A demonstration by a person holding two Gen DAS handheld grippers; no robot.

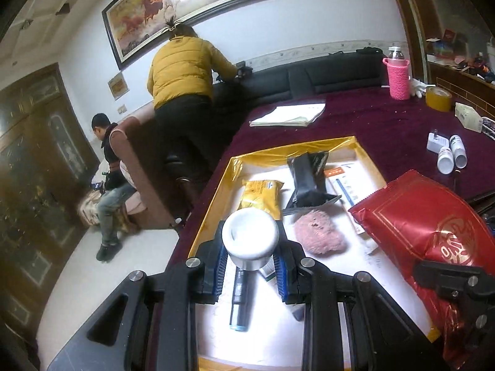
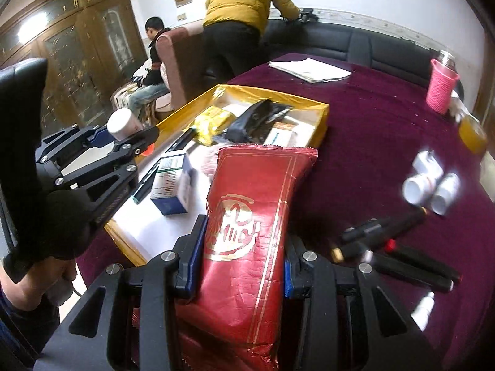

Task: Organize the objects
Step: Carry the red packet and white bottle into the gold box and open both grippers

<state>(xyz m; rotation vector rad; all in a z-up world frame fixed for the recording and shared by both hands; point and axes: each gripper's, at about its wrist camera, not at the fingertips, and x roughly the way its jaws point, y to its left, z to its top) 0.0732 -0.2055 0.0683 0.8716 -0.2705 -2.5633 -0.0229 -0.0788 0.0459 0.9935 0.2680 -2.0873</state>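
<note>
A: Surface? 
B: Tabletop [image 2: 371, 130] under a deep maroon cloth with pale specks. Gold-rimmed tray [image 1: 216, 191] with a white floor at the near left edge.

A: Tray contents? 
B: Yellow packet [image 1: 261, 196], black pouch [image 1: 306, 179], pink puff [image 1: 320, 232], dark pen [image 1: 238, 303], blue-and-white box [image 2: 173, 182].

A: Left claw [image 1: 250, 262]? 
B: Clamped on a white bottle [image 1: 250, 232], held over the near part of the tray.

A: Right claw [image 2: 241, 266]? 
B: Clamped on a red foil bag [image 2: 247, 232] with gold print, held above the tray's right edge.

A: Loose on the cloth? 
B: Two small white bottles [image 1: 451, 156] beside a white plug [image 1: 434, 142] at right; black pens [image 2: 402, 247] near right, blurred. Far side: white papers [image 1: 290, 114], pink-sleeved bottle [image 1: 397, 74], yellow tape roll [image 1: 438, 97].

A: Room? 
B: Dark sofa [image 1: 309, 77] along the far wall, framed horse painting [image 1: 185, 9] above it. Brown wooden doors [image 1: 37, 160] at left. Person in a yellow jacket [image 1: 182, 65] leaning over the sofa; another person [image 1: 109, 179] seated at left
</note>
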